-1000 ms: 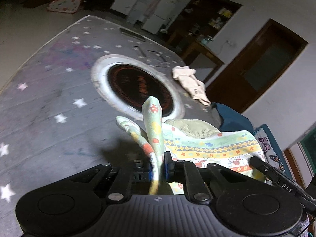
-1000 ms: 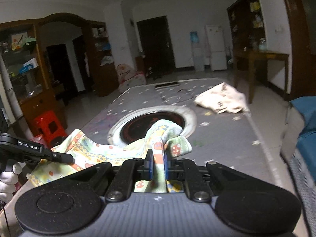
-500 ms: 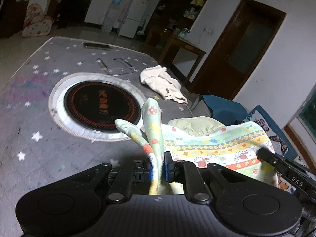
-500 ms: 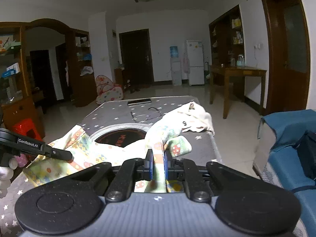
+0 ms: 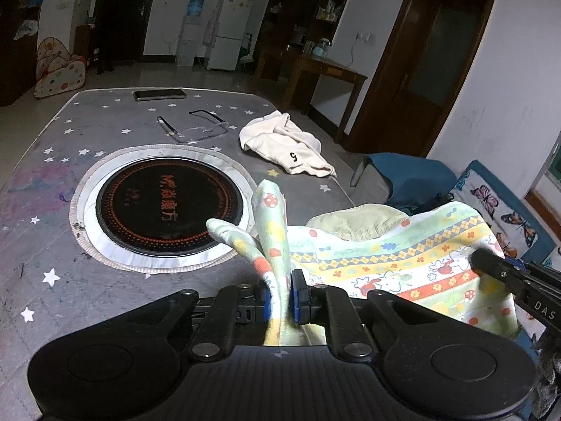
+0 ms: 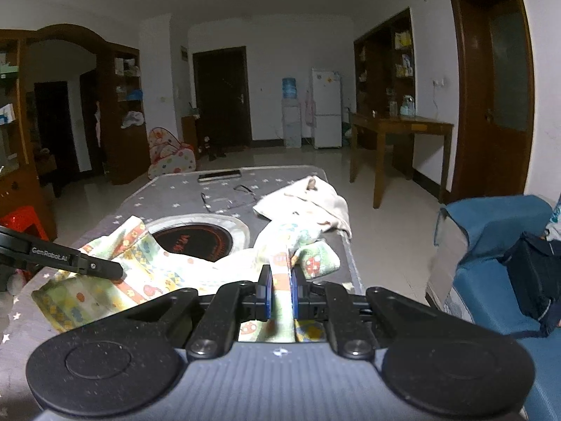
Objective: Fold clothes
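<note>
A pale green patterned garment (image 5: 396, 263) with cartoon prints hangs between my two grippers above the near end of the grey starred table (image 5: 42, 182). My left gripper (image 5: 280, 296) is shut on one bunched edge of it. My right gripper (image 6: 280, 291) is shut on another bunched edge; the garment (image 6: 105, 280) spreads to the left in the right wrist view. Each gripper shows in the other's view: the right gripper (image 5: 505, 273) and the left gripper (image 6: 87, 263).
A round black cooktop (image 5: 168, 207) with a white ring is set in the table. A cream garment (image 5: 291, 147), glasses (image 5: 200, 128) and a phone (image 5: 159, 94) lie further back. A blue sofa (image 6: 498, 238) stands at the right.
Both grippers have risen and tilted up with the garment held between them; the views now take in more of the room and the far end of the table.
</note>
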